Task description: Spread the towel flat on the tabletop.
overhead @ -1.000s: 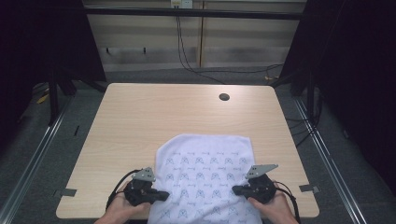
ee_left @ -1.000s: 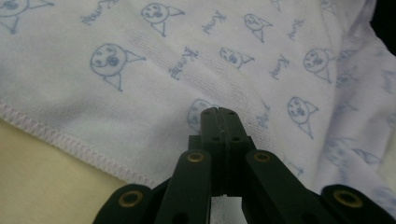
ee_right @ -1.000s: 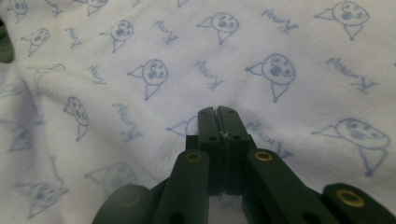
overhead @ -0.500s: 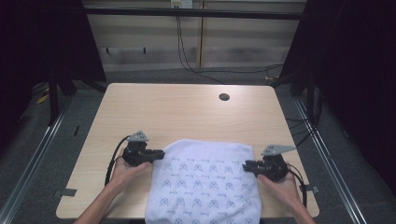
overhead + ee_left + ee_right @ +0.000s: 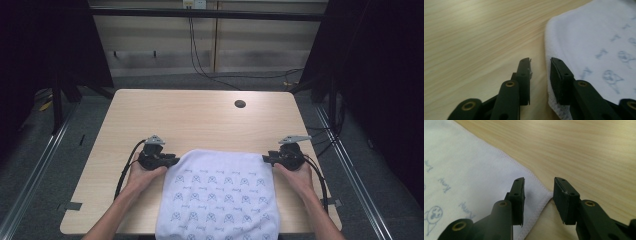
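A white cloth [image 5: 220,195] with small blue prints lies flat on the near middle of the wooden table [image 5: 200,120] and runs over its front edge. My left gripper [image 5: 172,161] sits at the cloth's far left corner, and my right gripper [image 5: 266,159] at its far right corner. In the left gripper view the gripper [image 5: 540,62] is open, with the cloth's edge [image 5: 594,42] beside one jaw. In the right gripper view the gripper [image 5: 539,181] is open, and the hemmed corner of the cloth [image 5: 474,165] lies loose between the jaws. Both pairs of jaws have just been opening.
A round dark hole [image 5: 240,104] sits in the tabletop near the far edge. Bare wood stretches beyond the cloth and on both sides of it. A cable [image 5: 125,170] trails from each gripper toward the person. Dark frame posts stand on both sides of the table.
Both hands have moved away from the table's front edge to the cloth's far corners. The cloth's far edge now lies straighter. Both grippers have gone from shut to open.
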{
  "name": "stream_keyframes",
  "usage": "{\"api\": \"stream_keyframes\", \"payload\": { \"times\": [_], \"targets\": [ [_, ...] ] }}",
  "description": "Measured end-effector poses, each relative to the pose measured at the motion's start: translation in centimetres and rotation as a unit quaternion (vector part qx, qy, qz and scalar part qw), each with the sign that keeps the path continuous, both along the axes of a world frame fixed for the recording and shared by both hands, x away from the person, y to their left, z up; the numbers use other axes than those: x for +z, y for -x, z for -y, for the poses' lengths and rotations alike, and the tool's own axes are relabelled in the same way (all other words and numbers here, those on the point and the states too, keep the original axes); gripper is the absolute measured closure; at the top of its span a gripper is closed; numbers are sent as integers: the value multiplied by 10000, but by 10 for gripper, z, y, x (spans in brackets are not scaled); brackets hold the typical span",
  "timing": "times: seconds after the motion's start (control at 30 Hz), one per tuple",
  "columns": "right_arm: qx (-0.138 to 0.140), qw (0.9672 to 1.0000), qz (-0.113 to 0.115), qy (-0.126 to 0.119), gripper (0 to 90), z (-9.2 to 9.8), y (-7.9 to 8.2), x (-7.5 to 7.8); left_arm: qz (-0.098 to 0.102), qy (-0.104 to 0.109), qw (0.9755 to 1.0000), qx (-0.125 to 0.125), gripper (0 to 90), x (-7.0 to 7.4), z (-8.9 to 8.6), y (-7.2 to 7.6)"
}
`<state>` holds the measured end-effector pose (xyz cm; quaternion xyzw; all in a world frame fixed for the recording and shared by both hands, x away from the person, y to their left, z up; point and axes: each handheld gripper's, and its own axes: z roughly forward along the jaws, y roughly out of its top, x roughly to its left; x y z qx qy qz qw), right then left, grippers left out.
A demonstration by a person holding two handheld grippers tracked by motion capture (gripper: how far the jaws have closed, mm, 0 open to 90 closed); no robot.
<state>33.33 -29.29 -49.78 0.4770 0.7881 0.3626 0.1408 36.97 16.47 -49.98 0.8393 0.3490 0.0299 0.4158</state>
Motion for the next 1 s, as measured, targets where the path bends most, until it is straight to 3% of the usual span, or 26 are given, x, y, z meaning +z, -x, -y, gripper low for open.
{"api": "stream_keyframes", "payload": {
  "times": [0.07,0.17,0.3,0.37,0.43,0.47,0.53,0.6,0.67,0.77,0.8,0.87,0.93,1.0],
  "targets": [
    [19,10000,-4,66,601,-1,1,-1,153,-202,9994,-213,648,4,8,8],
    [52,9999,-12,110,594,-4,2,-3,204,-391,9984,-341,604,2,16,14],
    [108,9998,-5,178,609,-9,3,-5,217,-311,9985,-403,564,2,18,15],
    [133,9996,4,229,656,-10,4,-4,160,-268,9981,-524,565,-1,20,15],
    [173,9997,6,200,745,-11,4,-5,143,-197,9972,-701,625,-1,22,16],
    [188,9997,-57,140,820,-12,4,-4,107,-130,9965,-823,727,0,23,16],
    [208,9997,-76,87,848,-13,5,-4,58,-14,9954,-954,865,2,22,16],
    [208,9997,-80,105,856,-13,5,-3,161,3,9965,-819,900,4,20,15],
    [176,9998,-47,42,861,-12,5,-2,239,151,9979,-576,900,10,10,11],
    [155,9999,-1,-16,863,-9,5,0,445,373,9983,-5,900,20,-14,1],
    [88,9999,-5,-55,862,-7,5,1,396,463,9981,107,900,20,-20,-2],
    [91,9999,-15,-84,862,-5,4,1,237,420,9988,100,900,16,-23,-5],
    [124,9999,-11,-36,862,-6,4,1,74,325,9994,90,781,6,-17,-4],
    [146,9999,-37,-23,862,-7,5,0,10,176,9997,-160,718,0,-6,-2]
  ]
}}
